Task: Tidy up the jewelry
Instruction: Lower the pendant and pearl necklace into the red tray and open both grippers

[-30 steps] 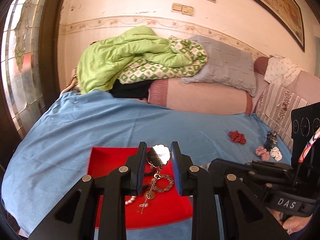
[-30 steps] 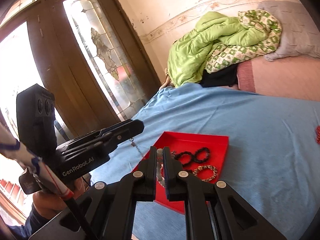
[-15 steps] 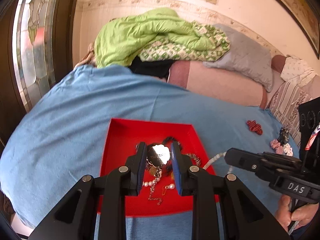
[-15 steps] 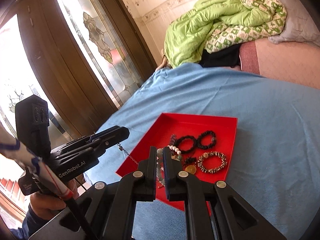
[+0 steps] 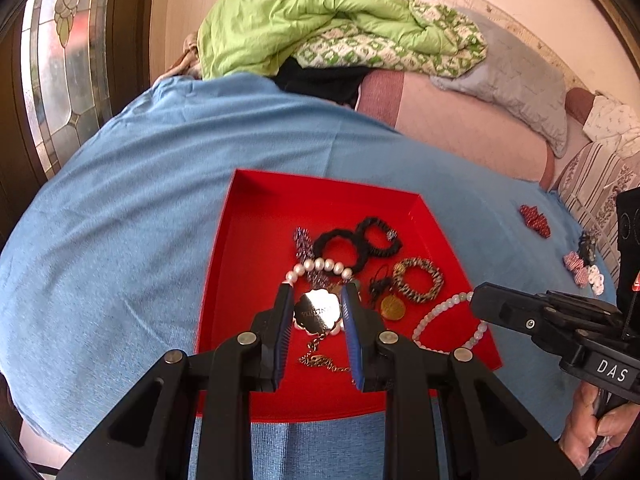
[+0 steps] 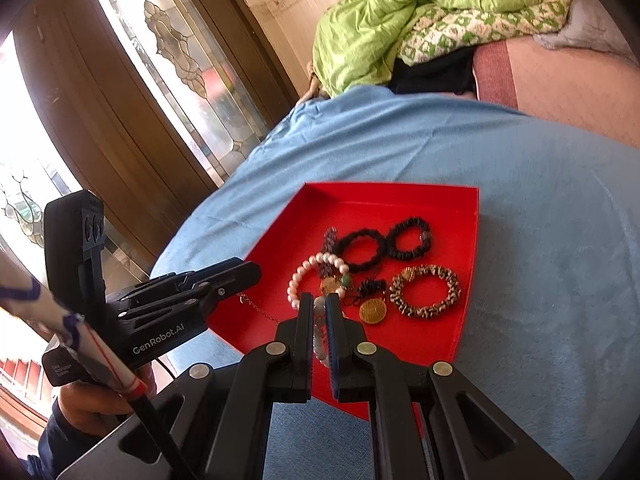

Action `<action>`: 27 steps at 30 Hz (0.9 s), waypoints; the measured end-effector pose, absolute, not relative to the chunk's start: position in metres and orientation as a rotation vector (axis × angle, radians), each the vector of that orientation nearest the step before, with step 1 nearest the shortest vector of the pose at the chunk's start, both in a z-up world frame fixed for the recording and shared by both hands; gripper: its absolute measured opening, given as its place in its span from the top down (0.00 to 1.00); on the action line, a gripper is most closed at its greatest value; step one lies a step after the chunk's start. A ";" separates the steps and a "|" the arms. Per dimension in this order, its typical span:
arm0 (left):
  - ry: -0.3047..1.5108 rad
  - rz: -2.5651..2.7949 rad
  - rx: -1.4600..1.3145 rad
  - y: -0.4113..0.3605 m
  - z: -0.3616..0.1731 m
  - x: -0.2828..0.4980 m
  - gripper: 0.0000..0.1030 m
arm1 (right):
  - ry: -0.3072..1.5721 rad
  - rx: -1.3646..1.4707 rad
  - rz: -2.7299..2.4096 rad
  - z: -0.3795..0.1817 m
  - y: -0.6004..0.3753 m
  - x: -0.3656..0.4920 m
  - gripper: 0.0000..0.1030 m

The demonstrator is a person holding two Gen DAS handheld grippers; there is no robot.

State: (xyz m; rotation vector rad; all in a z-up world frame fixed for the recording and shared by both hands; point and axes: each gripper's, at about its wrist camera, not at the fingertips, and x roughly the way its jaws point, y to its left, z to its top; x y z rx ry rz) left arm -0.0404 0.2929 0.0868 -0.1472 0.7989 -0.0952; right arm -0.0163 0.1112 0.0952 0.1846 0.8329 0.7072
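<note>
Both your grippers are carrying pieces over the red tray, ready to set them down.

Your left gripper (image 5: 316, 312) is clamped on a scalloped silver pendant (image 5: 317, 313), its chain (image 5: 320, 360) trailing onto the tray floor toward 6 o'clock. Your right gripper (image 6: 319, 312) is closed on a pale bead bracelet (image 6: 320, 340). Outward at 12 o'clock lie a pearl bracelet (image 5: 320, 267), two black bracelets (image 5: 360, 240) and, toward 2 o'clock, a leopard-pattern bangle (image 5: 418, 283) beside a gold coin pendant (image 5: 392, 307), all inside the red tray (image 5: 248, 248) on the blue bedsheet (image 5: 120, 220). You appear mid-placement; next, lower each piece onto bare red floor and part the fingers without tangling chains. Only the left view shows more trinkets (image 5: 534, 220) at 3 o'clock, still outside the tray; the right view shows the chain hanging from your left gripper.
</note>
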 end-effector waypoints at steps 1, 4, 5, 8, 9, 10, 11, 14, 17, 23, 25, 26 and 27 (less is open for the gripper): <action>0.808 -0.094 -0.145 0.293 0.083 -0.039 0.77 | 0.841 0.182 0.705 0.092 0.112 -0.016 0.94; 0.836 -0.086 -0.135 0.293 0.073 -0.035 0.77 | 0.857 0.164 0.694 0.084 0.116 -0.014 0.94; 0.843 -0.084 -0.134 0.293 0.071 -0.035 0.77 | 0.863 0.157 0.690 0.081 0.117 -0.014 0.94; 0.868 -0.080 -0.133 0.294 0.063 -0.032 0.77 | 0.881 0.141 0.677 0.073 0.118 -0.012 0.94; 0.874 -0.074 -0.129 0.294 0.060 -0.032 0.77 | 0.888 0.137 0.672 0.070 0.118 -0.012 0.94; 0.881 -0.074 -0.129 0.296 0.058 -0.031 0.77 | 0.897 0.135 0.668 0.066 0.118 -0.011 0.94; 0.886 -0.077 -0.134 0.296 0.056 -0.030 0.77 | 0.903 0.133 0.662 0.063 0.118 -0.010 0.94; 0.890 -0.073 -0.134 0.298 0.055 -0.028 0.77 | 0.917 0.128 0.649 0.057 0.117 -0.007 0.94; 0.908 -0.073 -0.120 0.296 0.050 -0.026 0.77 | 0.936 0.117 0.628 0.050 0.117 -0.005 0.94; 0.926 -0.065 -0.095 0.292 0.045 -0.022 0.77 | 0.956 0.114 0.606 0.042 0.115 -0.001 0.93; 0.928 -0.062 -0.091 0.292 0.044 -0.021 0.77 | 0.963 0.110 0.601 0.039 0.115 0.000 0.93; 0.929 -0.061 -0.090 0.292 0.044 -0.020 0.77 | 0.964 0.108 0.598 0.038 0.115 0.000 0.93; 0.929 -0.059 -0.087 0.292 0.043 -0.019 0.77 | 0.967 0.107 0.596 0.037 0.115 0.000 0.93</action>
